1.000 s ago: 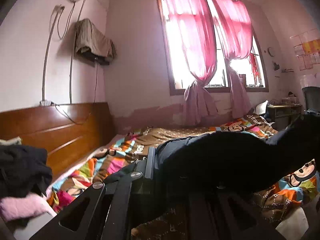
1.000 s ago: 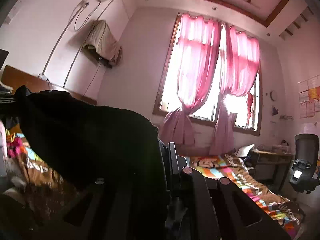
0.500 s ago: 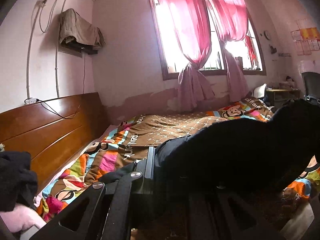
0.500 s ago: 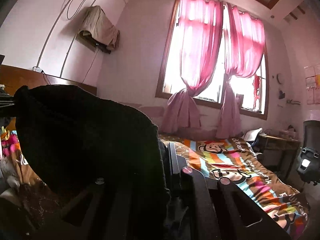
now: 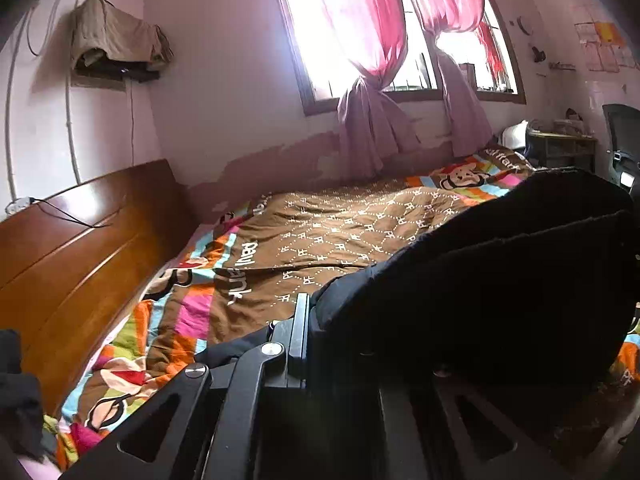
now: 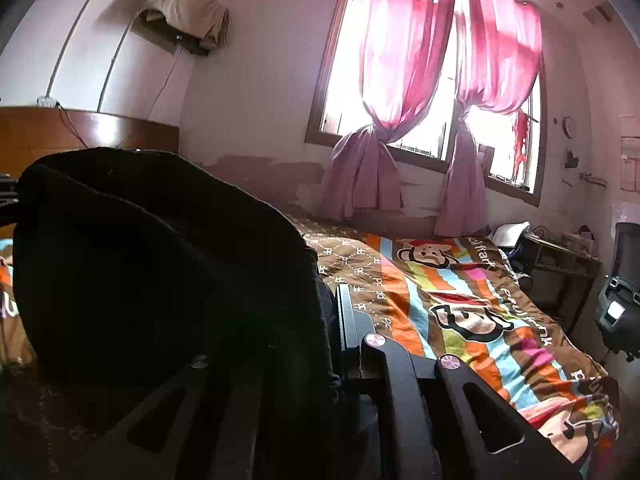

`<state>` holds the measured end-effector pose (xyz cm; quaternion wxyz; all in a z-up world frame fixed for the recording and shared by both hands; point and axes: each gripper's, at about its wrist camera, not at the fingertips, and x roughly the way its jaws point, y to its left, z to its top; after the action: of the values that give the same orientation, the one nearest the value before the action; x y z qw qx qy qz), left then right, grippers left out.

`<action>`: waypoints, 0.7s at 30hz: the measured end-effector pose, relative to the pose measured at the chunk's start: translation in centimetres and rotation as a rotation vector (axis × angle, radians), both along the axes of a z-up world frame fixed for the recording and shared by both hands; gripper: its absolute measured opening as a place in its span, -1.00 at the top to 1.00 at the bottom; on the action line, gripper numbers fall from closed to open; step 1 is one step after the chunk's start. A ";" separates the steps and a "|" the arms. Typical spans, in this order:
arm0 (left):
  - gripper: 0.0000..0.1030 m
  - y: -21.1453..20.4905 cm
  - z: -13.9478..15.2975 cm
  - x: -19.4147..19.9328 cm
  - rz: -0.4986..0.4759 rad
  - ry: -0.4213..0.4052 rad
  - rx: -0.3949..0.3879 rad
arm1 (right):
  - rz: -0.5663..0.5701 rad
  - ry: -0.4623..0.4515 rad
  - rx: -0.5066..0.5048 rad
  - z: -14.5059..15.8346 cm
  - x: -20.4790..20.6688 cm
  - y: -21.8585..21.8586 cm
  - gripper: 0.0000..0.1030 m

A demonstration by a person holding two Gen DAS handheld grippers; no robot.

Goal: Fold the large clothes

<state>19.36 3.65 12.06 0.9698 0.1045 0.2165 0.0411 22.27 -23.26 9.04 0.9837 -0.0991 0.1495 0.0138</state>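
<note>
Both the left gripper and right gripper pinch the black garment above the bed; folding looks barely begun.

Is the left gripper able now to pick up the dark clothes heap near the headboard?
Probably not: the left gripper is shut on the black garment, which it would have to release first.

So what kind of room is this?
A bedroom, most likely: a bed with a colourful cartoon quilt, a wooden headboard, and a window with pink curtains.
</note>
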 end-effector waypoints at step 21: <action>0.67 2.7 -8.0 14.7 0.034 0.271 -0.114 | -0.044 0.232 -0.135 -6.0 16.9 4.4 0.51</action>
<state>34.08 6.31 4.10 0.9351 0.0502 0.3494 0.0304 39.16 -18.87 3.01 0.9509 -0.1596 0.2651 -0.0067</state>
